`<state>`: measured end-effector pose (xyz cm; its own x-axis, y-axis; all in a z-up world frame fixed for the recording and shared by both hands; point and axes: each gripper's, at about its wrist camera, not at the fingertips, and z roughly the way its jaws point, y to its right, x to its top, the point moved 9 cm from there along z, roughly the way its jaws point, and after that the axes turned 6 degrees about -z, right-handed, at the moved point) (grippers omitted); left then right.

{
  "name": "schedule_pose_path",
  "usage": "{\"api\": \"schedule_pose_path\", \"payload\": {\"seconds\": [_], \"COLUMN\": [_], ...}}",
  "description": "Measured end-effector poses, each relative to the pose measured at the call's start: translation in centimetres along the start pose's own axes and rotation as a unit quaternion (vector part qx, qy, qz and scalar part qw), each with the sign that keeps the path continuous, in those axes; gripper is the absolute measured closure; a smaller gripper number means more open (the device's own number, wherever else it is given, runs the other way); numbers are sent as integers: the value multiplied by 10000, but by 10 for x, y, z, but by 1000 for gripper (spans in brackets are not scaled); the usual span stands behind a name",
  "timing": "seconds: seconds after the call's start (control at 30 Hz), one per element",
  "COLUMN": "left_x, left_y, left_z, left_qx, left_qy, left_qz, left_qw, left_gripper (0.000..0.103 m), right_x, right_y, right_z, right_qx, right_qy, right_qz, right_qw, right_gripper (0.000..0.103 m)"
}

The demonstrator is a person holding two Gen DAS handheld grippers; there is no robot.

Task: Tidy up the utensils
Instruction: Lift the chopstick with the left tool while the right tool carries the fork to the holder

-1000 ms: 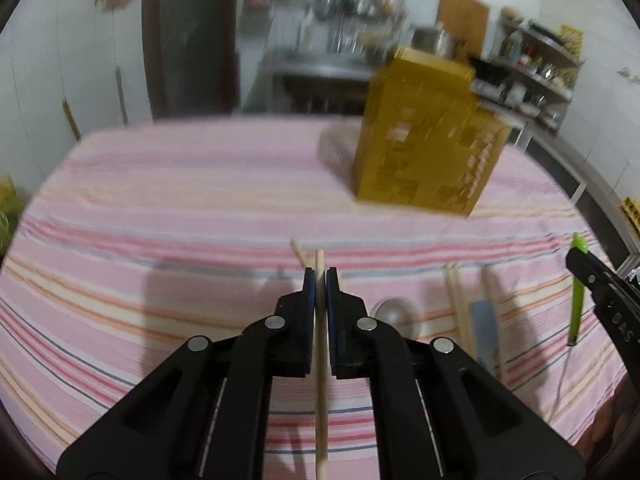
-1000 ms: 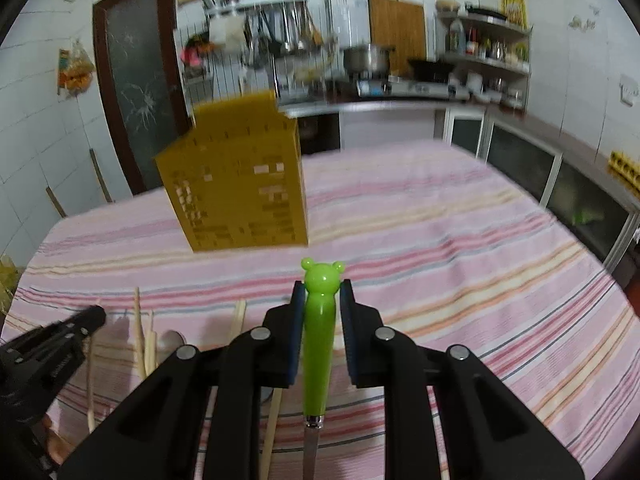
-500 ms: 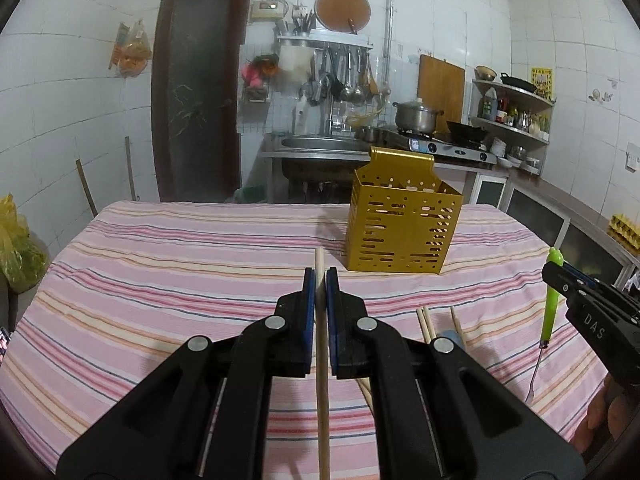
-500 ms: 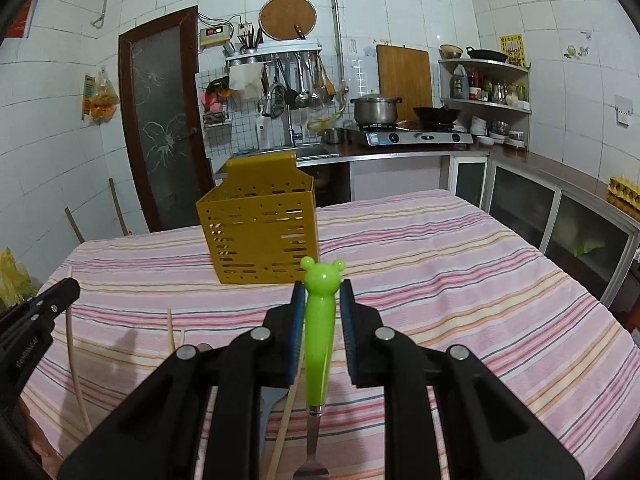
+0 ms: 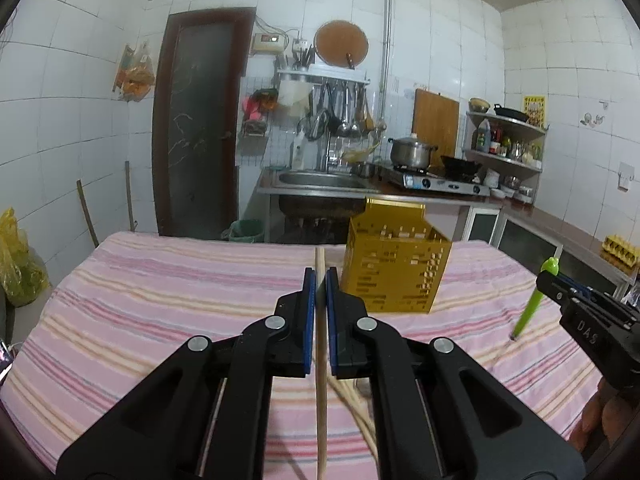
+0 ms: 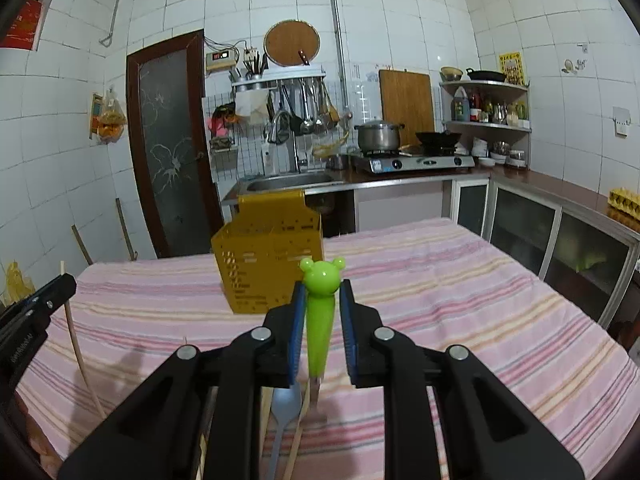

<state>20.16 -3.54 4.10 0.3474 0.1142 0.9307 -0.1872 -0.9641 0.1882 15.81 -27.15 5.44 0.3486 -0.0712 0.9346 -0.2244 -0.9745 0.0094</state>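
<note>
1. Both grippers have risen higher over the table than they were a second ago, when they hung low over the cloth; the yellow holder now sits well below the left camera's eye line rather than filling its view.
2. The left gripper is clamped on a single wooden chopstick, which runs upright between the blue pads, its tip poking out above them.
3. The right gripper is closed on a green bear-headed utensil; the bear head stands above the jaws, and the metal end hangs below.
4. The yellow holder stands on the pink striped tablecloth, ahead of both grippers and well apart from them.
5. Under the right gripper a blue-grey spoon lies on the cloth beside loose chopsticks.
6. From the left view, the right gripper shows at the far right edge with the green handle tilted.
</note>
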Motion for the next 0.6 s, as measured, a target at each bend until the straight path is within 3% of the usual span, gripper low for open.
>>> {"api": "schedule_pose_path", "payload": {"seconds": [0.6], "left_x": [86], "left_y": [39], "left_z": [58], "left_qx": [-383], "left_qy": [467], "left_qz": [135], "left_qw": [9981], "left_gripper": [99], "right_x": [49], "right_y": [5], "right_z": [47], "right_qx": [-93], "right_qy": [170], "right_qz": [-180], "right_qw": [9997], "right_gripper": [85]}}
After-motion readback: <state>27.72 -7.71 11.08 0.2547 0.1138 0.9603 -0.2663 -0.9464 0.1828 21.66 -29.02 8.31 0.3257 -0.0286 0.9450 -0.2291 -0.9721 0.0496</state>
